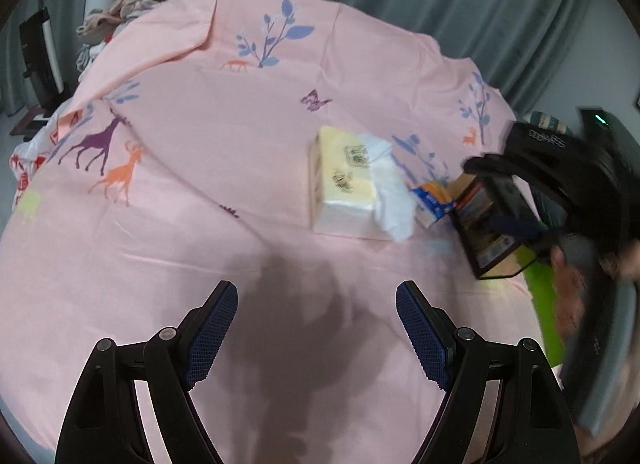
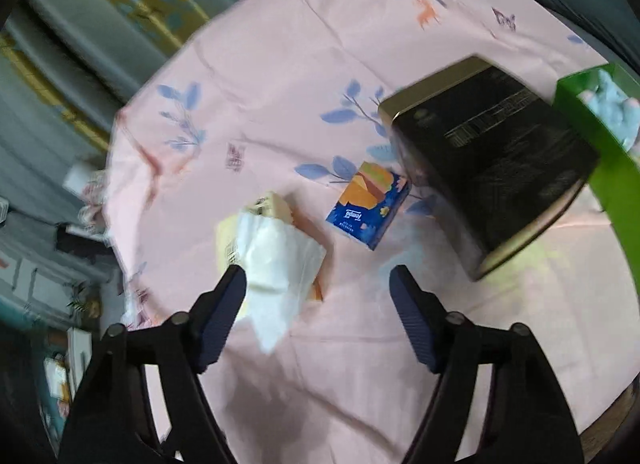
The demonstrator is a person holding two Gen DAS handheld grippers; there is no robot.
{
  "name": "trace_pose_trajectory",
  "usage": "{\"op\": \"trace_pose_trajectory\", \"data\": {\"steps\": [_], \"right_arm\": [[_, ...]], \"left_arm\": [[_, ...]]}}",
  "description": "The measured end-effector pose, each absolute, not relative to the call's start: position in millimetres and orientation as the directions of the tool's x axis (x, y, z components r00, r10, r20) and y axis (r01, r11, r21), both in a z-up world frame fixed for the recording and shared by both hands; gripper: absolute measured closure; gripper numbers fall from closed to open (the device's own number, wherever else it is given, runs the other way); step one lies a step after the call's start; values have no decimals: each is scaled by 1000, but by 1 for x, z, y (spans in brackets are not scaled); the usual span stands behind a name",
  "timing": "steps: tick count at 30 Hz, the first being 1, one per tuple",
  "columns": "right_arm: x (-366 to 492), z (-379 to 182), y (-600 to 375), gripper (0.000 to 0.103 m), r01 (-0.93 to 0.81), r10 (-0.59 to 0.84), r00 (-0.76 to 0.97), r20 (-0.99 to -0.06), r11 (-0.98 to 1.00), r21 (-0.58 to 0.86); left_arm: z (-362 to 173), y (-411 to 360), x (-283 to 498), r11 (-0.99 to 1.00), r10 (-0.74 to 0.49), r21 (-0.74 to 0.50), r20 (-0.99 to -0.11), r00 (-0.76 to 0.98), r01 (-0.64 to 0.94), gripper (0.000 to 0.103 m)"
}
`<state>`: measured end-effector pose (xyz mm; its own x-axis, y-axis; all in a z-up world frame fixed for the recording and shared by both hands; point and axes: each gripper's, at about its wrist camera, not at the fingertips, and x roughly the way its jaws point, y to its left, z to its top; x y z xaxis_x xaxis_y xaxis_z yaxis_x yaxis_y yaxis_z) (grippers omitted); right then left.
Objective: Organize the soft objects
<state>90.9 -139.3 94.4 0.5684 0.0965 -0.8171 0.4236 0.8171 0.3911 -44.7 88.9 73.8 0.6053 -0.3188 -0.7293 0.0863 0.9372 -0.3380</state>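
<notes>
A yellow tissue pack with a white tissue pulled out lies on the pink printed sheet. It also shows in the right wrist view. A small blue and orange tissue packet lies beside it, also seen in the left wrist view. A black box stands to the right, also in the left wrist view. My left gripper is open and empty above bare sheet. My right gripper is open, its left finger next to the white tissue; it appears blurred in the left wrist view.
A green box holding something light blue sits at the right edge. A heap of clothes lies at the far left of the bed. Grey curtains hang behind. A dark chair stands at the left.
</notes>
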Motion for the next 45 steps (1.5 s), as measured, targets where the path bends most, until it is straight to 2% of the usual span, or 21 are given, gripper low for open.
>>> {"op": "trace_pose_trajectory", "data": {"steps": [3,9,12,17,21,27,34,41,45], "right_arm": [[117,77,-141,33,531,10,522,-853,779,334],[150,61,-141,35,594,-80,457,-886,768,237],[160,48,-143,35,619,-152,415,-897,770,156],[172,32,-150,35,619,-164,379,-911,777,118],[175,28,-150,40,598,-165,385,-908,794,109],[157,36,-138,44,486,-86,422,-903,862,145],[77,63,-124,43,312,80,468,-880,917,249],[3,62,-86,42,42,179,408,-895,976,214],[-15,40,-73,42,-29,199,342,-918,979,201]], "left_arm": [[60,95,-38,933,-331,-349,-731,597,90,21],[44,105,-30,915,-364,-398,-732,576,72,21],[40,104,-33,934,-320,-353,-746,584,60,21],[34,101,-36,944,-301,-325,-766,569,61,21],[33,98,-36,941,-312,-330,-765,564,73,21],[32,98,-35,944,-301,-324,-768,565,63,21],[30,96,-42,953,-278,-299,-775,568,58,21],[34,91,-50,953,-283,-295,-787,549,67,21],[39,90,-62,946,-307,-315,-784,540,80,21]]}}
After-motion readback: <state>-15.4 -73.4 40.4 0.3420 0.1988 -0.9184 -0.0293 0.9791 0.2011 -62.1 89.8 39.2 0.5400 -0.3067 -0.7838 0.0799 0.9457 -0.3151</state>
